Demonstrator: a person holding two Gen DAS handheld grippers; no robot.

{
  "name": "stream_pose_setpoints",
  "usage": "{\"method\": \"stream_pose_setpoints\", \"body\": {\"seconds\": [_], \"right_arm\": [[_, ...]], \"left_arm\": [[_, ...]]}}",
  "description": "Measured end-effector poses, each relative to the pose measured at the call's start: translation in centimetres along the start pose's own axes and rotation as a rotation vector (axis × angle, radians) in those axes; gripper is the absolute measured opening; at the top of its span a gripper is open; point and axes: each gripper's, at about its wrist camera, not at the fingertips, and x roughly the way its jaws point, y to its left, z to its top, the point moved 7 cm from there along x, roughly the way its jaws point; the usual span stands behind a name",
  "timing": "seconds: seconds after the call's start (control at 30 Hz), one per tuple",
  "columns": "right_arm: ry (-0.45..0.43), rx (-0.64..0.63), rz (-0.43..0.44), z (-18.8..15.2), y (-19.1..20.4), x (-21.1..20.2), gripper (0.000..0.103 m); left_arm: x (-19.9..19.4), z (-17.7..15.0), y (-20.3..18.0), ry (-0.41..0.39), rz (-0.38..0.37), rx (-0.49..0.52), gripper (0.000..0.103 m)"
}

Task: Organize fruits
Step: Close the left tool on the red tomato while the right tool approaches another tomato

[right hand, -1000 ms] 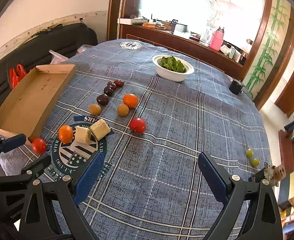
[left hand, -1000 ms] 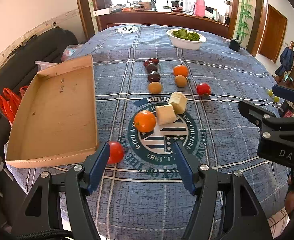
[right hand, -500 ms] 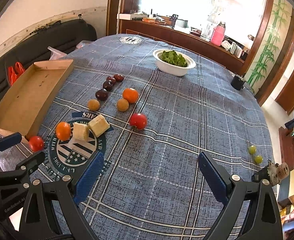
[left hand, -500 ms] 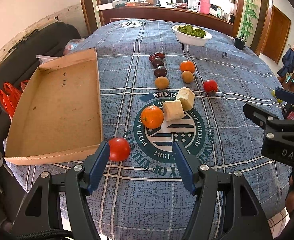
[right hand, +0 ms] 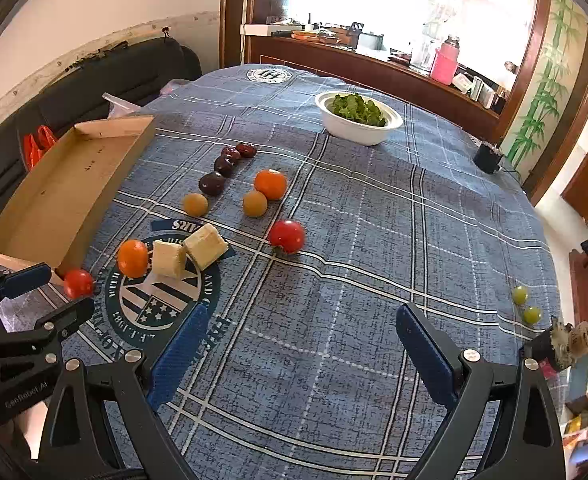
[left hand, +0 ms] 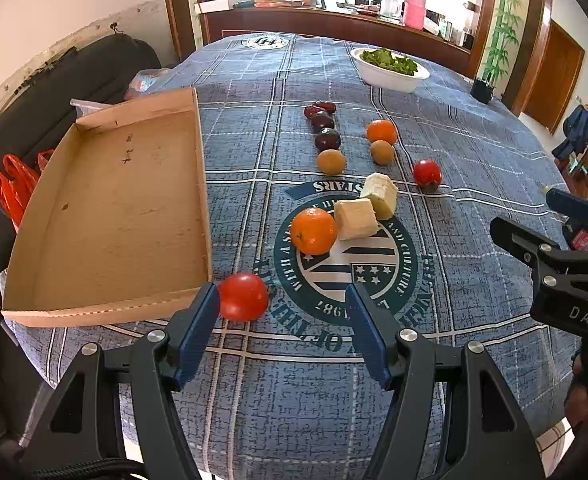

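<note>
Beside the cardboard tray (left hand: 106, 208), left gripper (left hand: 280, 320) spread around a red tomato (left hand: 243, 297); right gripper (right hand: 298, 344) spread, empty.

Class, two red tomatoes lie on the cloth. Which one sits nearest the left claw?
The tomato by the cardboard tray's near corner, just ahead of the open left claw. The other tomato lies farther off, beyond the cubes.

The left gripper (left hand: 280, 306) has been brought forward toward the red tomato (left hand: 243, 297) at the table's near edge, which now sits just inside its spread fingers.
</note>
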Motion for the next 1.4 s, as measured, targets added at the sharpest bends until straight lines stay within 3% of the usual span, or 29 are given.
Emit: {"method": "stream_pose_setpoints", "body": {"seconds": [0.3,0.47,0.67,0.77,0.93,1.07,1.3,1.4], "right_arm": [[0.012,0.034,0.084,-0.7,0.1,0.5,0.092],[0.025,0.056,0.104,-1.1,-0.3,1.1,0.084],[0.031,0.059,0.114,-0.8,-0.5,1.6,0.082],[0.037,0.061,0.123,-0.6,-0.5,2.0,0.076],[0.045,0.066,0.132,-0.3,-0.5,2.9,0.072],[0.059,0.080,0.153,0.1,-0.8,4.1,0.065],[0.049,0.137,0.198,1.9,-2.3,6.5,0.063],[0.060,0.148,0.207,2.6,-2.5,7.9,0.056]], "left_arm": [[-0.3,-1.1,1.7,0.013,-0.094,-0.024,0.064],[0.5,-1.3,2.2,0.023,-0.072,-0.036,0.064],[2.7,-1.7,2.9,0.082,-0.084,-0.077,0.064],[3.5,-1.6,3.0,0.099,-0.087,-0.079,0.060],[4.4,-0.5,3.3,0.095,-0.096,-0.088,0.044],[4.7,-0.1,3.0,0.101,-0.112,-0.062,0.044],[4.2,-0.8,2.7,0.091,-0.114,-0.023,0.044],[4.2,-0.9,2.8,0.077,-0.106,-0.019,0.042]]}}
